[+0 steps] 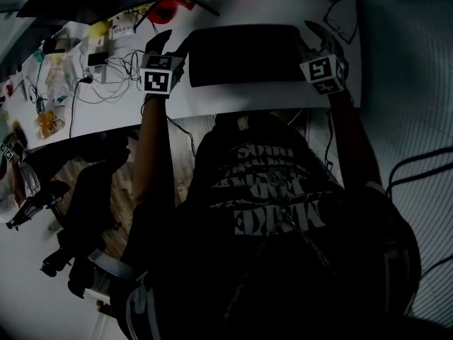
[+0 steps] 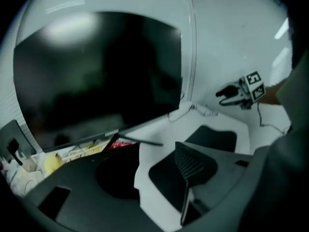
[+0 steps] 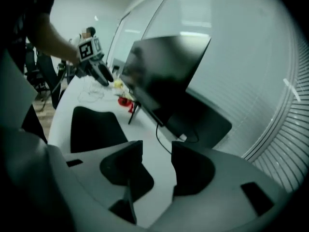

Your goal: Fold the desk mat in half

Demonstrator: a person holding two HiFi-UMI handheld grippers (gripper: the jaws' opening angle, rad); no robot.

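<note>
Left gripper (image 1: 170,42): hangs released, jaws wide apart, nothing between them, at the left end of the desk mat (image 1: 244,55). Right gripper (image 1: 323,40): likewise unclenched and empty, at the desk mat's right end. Desk mat: lies flat as a dark rectangle on the white desk (image 1: 212,101), in front of the monitor (image 2: 96,71), with cables (image 1: 120,69) off to its left.

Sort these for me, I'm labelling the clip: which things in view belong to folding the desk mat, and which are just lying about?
Belongs to the job: desk mat; left gripper, open and empty; right gripper, open and empty.

Just lying about: monitor; tangled cables; red object; yellow item.
</note>
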